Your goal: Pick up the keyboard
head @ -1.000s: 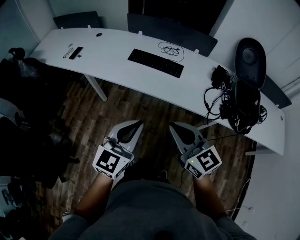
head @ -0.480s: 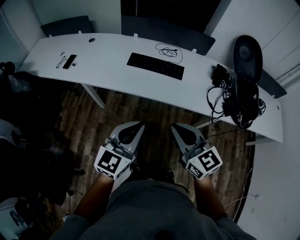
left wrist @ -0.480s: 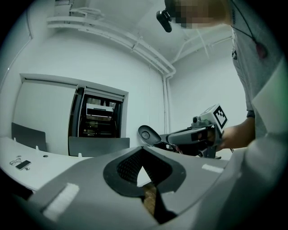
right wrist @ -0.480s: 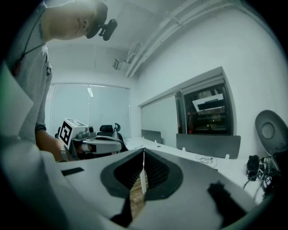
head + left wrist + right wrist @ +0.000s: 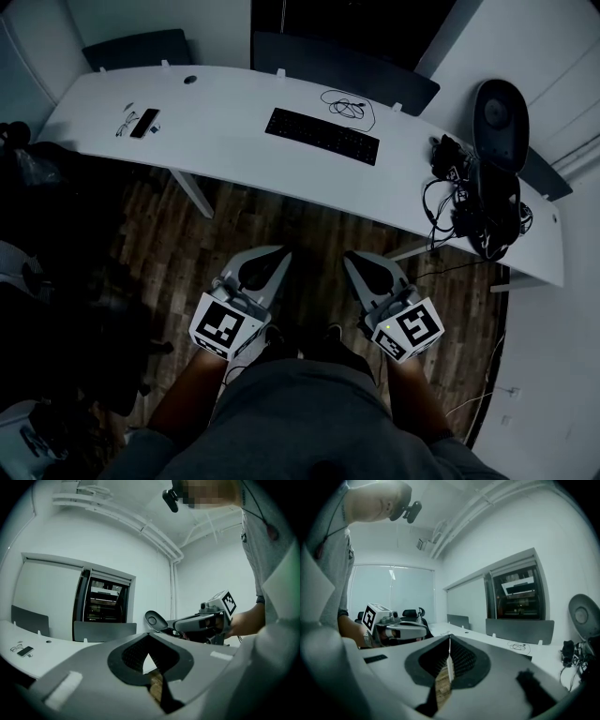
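Note:
The black keyboard (image 5: 322, 136) lies flat on the long white curved desk (image 5: 234, 141), near its far edge in the head view. Both grippers hang over the wooden floor, well short of the desk and apart from the keyboard. My left gripper (image 5: 279, 253) is shut and holds nothing, and its jaws (image 5: 150, 637) meet at the tip. My right gripper (image 5: 350, 255) is also shut and empty, with the jaws (image 5: 449, 638) pressed together. Each gripper view shows the other gripper alongside. The jaws hide the keyboard in both gripper views.
A phone and glasses (image 5: 141, 122) lie at the desk's left end, and a coiled thin cable (image 5: 347, 103) lies behind the keyboard. A tangle of black cables and gear (image 5: 469, 202) sits at the right end, by a round black object (image 5: 502, 112). Dark chairs (image 5: 56, 281) stand at left.
The desk and keyboard have slid a little within the head view as I move over the floor. Both grippers keep the same pose side by side, shut.

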Tool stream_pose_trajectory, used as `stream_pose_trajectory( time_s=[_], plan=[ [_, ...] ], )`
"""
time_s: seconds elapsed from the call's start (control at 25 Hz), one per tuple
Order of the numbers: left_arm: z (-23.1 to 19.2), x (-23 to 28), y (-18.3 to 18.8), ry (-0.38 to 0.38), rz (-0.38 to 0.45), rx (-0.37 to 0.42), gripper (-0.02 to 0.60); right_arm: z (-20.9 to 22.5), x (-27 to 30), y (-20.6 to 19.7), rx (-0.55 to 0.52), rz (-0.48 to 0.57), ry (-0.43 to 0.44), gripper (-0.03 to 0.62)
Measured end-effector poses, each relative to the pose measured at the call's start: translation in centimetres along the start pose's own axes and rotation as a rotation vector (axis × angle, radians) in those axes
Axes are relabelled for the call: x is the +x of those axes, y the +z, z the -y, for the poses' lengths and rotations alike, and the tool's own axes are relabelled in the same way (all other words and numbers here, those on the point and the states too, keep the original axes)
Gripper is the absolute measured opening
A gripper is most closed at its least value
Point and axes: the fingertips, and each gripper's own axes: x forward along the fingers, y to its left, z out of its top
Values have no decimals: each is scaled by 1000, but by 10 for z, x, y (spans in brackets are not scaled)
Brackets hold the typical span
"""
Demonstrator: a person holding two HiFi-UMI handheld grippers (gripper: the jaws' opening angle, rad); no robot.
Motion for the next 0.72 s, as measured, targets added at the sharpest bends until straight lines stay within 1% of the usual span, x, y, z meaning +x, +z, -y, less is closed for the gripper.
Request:
stream_pose_trajectory(
  time_s=[0.16, 0.4, 0.52, 0.64, 0.72],
  plan=[
    [-6, -5, 1, 10, 5, 12, 5, -2, 9, 0, -2, 5, 16, 15],
    [-22, -2, 2, 47, -12, 3, 5, 3, 25, -2, -3, 1, 33, 15],
    [-28, 6, -1, 51, -21, 13, 5, 13, 33, -1, -1, 11, 46, 15],
    [-37, 19, 0, 47, -28, 41, 5, 27, 41, -1, 1, 18, 52, 15],
    [-46, 28, 1, 49, -30, 43, 5, 39, 48, 0, -1, 19, 54, 15]
  ],
)
